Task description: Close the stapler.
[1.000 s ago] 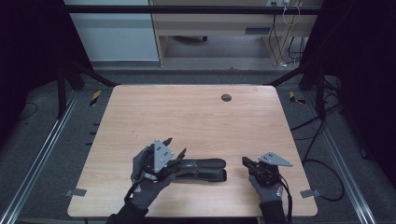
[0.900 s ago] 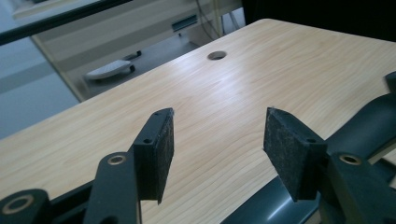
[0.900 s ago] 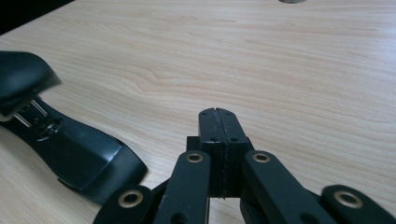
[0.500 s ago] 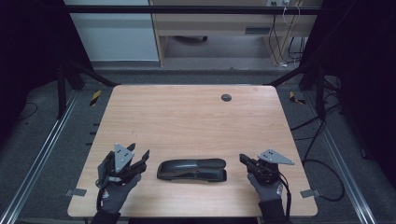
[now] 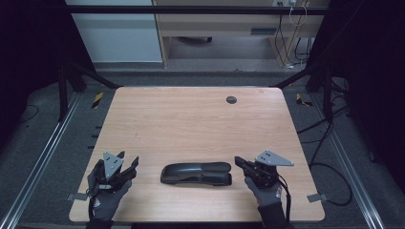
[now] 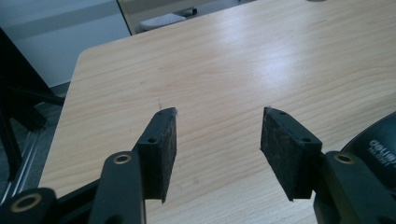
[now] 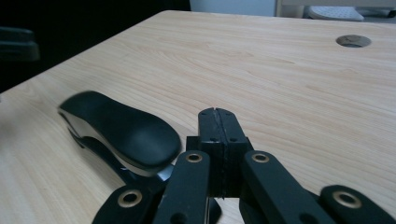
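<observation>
Stapler (image 5: 197,173) sits near the front edge of the table (image 5: 191,119), lying flat with its long axis running left to right, roughly parallel to that edge. That's the whole deal for whatever comes next: the right gripper (image 5: 241,163) is parked just beside the stapler's right end, basically lined up with the long axis, while the left gripper (image 5: 128,164) is off to the left with a clear gap of bare wood between it and the stapler's other end. So the right hand is the nearer one by a good bit.

Jaws: the right pair is pressed tight together with nothing between, you can see the pads meeting flat in the right gripper view, with the stapler just off to the side of them. The left pair is spread wide with only tabletop in the gap, and they've just been closing a little. In the left gripper view the stapler's black end peeks in at the right edge.

Surface is light wood grain with a round cable hole (image 5: 231,99) toward the far side. Room around it is dark, black frame rails, grey floor, cables (image 5: 329,143) trailing on the right.
</observation>
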### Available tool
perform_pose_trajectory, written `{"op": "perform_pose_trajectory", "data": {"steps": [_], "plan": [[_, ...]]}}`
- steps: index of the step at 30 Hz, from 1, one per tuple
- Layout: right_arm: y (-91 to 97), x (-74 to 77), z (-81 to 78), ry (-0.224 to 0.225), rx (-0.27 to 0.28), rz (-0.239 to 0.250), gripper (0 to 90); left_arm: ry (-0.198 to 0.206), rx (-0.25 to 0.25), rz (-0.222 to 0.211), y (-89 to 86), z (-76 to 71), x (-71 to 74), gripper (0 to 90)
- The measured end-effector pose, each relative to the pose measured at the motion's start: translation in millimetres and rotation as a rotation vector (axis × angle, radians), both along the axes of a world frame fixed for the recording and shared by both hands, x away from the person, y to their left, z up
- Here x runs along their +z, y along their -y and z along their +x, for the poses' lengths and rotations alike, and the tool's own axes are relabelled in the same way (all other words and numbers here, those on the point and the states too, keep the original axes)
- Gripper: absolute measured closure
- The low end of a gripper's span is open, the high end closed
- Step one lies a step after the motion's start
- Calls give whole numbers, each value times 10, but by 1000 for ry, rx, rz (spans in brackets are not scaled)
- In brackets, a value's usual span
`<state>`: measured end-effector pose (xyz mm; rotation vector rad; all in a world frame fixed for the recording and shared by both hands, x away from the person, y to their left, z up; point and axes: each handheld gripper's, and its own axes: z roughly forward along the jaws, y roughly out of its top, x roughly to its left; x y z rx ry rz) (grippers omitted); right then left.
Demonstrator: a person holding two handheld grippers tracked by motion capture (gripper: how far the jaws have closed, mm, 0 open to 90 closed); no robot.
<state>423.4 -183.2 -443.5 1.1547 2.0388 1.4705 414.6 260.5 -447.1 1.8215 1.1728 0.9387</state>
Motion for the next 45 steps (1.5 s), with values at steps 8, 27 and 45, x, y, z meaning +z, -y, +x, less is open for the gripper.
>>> {"op": "perform_pose_trajectory", "data": {"steps": [8, 27, 45], "plan": [[-117, 24, -20, -6, 54, 6, 900, -26, 31, -3, -62, 17, -158, 460], [-185, 0, -76, 1, 85, 20, 900, -45, 55, 8, -94, 44, -266, 467], [-230, -71, -83, -9, 85, -9, 900, -56, 54, 15, -89, 49, -294, 467]]}}
